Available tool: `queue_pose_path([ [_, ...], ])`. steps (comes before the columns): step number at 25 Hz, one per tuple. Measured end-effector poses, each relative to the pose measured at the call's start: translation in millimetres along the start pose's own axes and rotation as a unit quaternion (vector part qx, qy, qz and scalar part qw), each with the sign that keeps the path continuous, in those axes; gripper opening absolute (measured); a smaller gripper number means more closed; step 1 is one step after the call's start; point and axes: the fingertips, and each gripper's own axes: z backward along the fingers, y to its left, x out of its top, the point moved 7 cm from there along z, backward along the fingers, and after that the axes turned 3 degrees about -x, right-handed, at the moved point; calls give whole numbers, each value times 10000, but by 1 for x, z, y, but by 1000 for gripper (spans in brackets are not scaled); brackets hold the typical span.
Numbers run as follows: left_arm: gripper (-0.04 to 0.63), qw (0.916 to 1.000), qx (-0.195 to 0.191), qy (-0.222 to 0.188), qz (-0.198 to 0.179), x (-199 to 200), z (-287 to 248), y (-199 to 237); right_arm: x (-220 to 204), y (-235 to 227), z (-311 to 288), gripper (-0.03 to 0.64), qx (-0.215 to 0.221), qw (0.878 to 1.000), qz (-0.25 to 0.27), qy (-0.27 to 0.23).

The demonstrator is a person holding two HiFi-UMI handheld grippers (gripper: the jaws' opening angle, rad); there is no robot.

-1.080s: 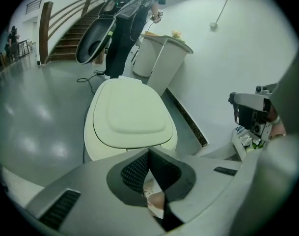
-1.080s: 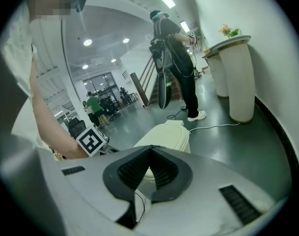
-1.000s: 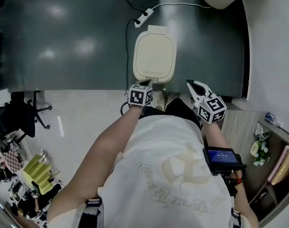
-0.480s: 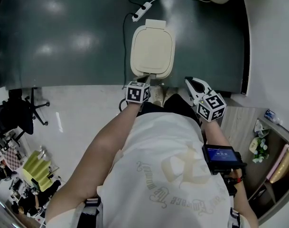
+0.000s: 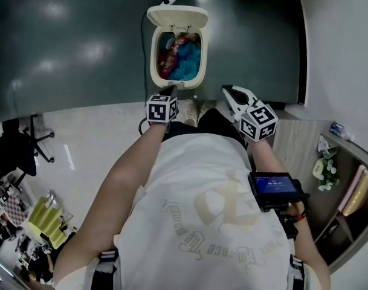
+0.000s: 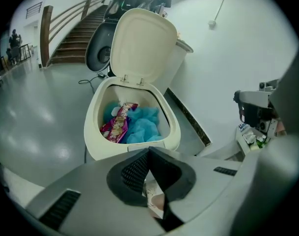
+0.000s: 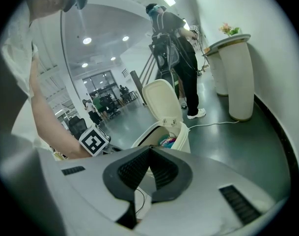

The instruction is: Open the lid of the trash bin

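Trash bin (image 5: 154,62) lid (image 5: 177,17) up, blue waste (image 5: 190,59), wrapper (image 5: 167,56) inside; left gripper (image 5: 169,90), right gripper (image 5: 228,91) pressed together

no word or number can be read with certainty. the pale shirt (image 5: 196,180) in the lower middle of the head view carries a curved line of faint lettering (image 5: 226,251) — upside down and too blurred to spell out. the small screen (image 5: 272,184) at lower right shows light characters on blue, too small to read. one marker cube (image 5: 162,109) and the other cube (image 5: 258,122) bear black-and-white square codes, not text. in the left gripper view the pink packet (image 6: 116,125) in the trash bin (image 6: 93,132) has print — illegible.
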Motion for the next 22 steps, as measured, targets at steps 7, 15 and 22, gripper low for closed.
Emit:
queue_pose_path([
  [7, 14, 10000, 2, -21, 25, -2, -4, -3, -2, -4, 4, 5, 46, 10000, 25, -35],
  [15, 12, 9989, -117, -269, 372, -4, -6, 2, -5, -5, 6, 5, 53, 10000, 64, -29],
  [22, 12, 9987, -176, -266, 405, -5, -3, -3, -4, -6, 9, 5, 47, 9999, 61, -74],
])
